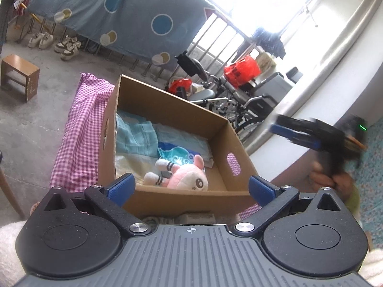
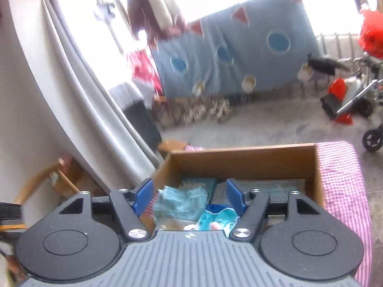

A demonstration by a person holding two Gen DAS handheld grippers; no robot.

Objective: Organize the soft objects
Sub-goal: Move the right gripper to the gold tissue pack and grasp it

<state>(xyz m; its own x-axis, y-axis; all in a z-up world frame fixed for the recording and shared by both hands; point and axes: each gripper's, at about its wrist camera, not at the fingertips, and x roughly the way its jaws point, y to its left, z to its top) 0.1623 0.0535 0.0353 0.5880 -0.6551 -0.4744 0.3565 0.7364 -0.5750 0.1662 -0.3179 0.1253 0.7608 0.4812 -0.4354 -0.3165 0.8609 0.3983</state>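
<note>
An open cardboard box (image 1: 182,117) sits on a bench draped in a pink gingham cloth (image 1: 79,129). Inside, against the near wall, a pink plush toy (image 1: 182,175) lies on its side, its white striped limbs pointing left, resting on folded pale blue towels (image 1: 137,135) and a blue-and-teal packet (image 1: 176,155). The left gripper (image 1: 190,186) hovers just in front of the box, jaws spread wide and holding nothing. The right gripper (image 2: 188,197) hangs over the box from the other side, jaws partly open and empty, the towels and packet below. Everything here looks light, soft and compressible, so nothing should break. The plush seems best pinched across its body or a limb; its round head may squash and slip free.
</note>
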